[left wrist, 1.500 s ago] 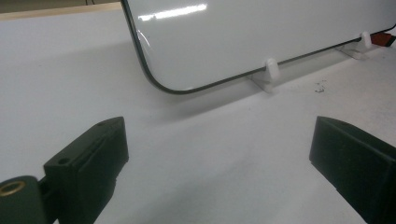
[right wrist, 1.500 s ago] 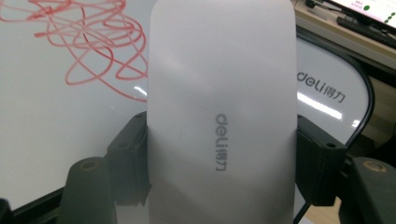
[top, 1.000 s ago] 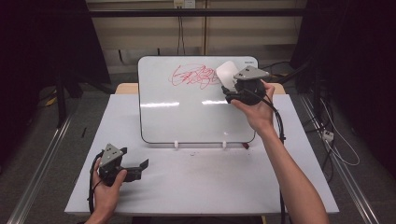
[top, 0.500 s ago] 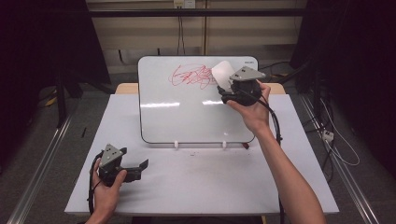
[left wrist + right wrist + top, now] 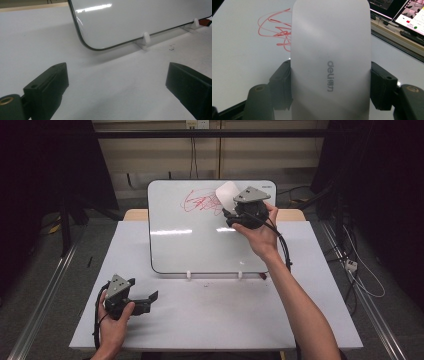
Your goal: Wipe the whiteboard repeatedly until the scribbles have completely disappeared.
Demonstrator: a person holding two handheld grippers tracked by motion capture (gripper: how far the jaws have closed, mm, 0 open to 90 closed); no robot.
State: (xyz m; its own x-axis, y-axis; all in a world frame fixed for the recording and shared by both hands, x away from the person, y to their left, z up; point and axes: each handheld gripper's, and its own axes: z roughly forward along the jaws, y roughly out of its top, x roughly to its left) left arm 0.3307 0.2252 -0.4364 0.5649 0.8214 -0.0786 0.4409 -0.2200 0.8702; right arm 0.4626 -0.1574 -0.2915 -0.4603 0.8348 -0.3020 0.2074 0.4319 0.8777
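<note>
High view: a whiteboard (image 5: 200,240) stood leaning on two small white clips at the far half of the table (image 5: 215,320). A red scribble (image 5: 200,201) was near its top edge. The right gripper (image 5: 235,205) was held up at the upper right part of the board, and a white eraser (image 5: 226,194) stuck out from its jaws, touching or almost touching the right end of the scribble; I could not tell which. The left gripper (image 5: 150,299) rested low on the table in front of the board, well apart from it.

Left gripper view: its jaws stood wide apart with nothing between them. Beyond them were the bare table, the rounded lower corner of the board and one clip (image 5: 146,38).

Right gripper view: the two jaws were closed firmly on both long sides of the eraser, which rose straight up between them. The eraser was smooth, pale grey-white, long with a rounded end, and carried a grey "deli" mark. Red lines showed on the board to its left.

The step seemed to be wiping off the scribble. To do it well, I think the eraser should lie flat on the board, press evenly, and sweep across the whole red mark, while the board does not slide on its clips.
</note>
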